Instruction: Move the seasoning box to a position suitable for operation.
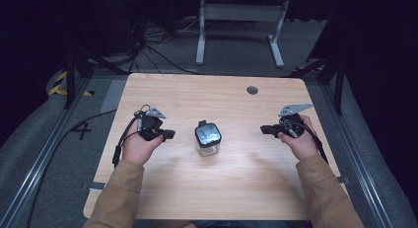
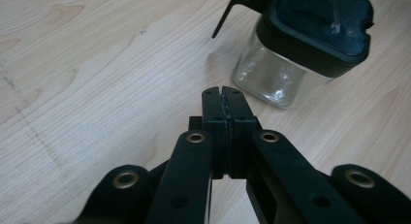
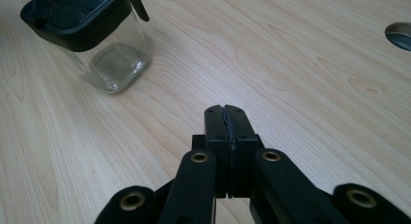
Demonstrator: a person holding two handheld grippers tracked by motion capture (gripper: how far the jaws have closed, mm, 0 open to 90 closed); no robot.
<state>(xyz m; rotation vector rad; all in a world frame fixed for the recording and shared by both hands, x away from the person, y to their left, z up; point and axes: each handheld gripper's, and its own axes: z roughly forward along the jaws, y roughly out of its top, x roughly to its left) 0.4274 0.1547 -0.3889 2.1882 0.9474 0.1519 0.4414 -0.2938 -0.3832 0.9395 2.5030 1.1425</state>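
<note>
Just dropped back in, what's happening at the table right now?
A person holds a gripper in each hand over a wooden table. Between them stands a square glass jar with a black lid, untouched. The left gripper and the right gripper both point inward toward the jar, jaws pressed shut on nothing, each a little way off from it. Nothing is gripped yet.

A jar (image 1: 207,139) stands on the table (image 1: 222,188), apparently midway between left gripper (image 1: 170,135) and right gripper (image 1: 263,130).
</note>
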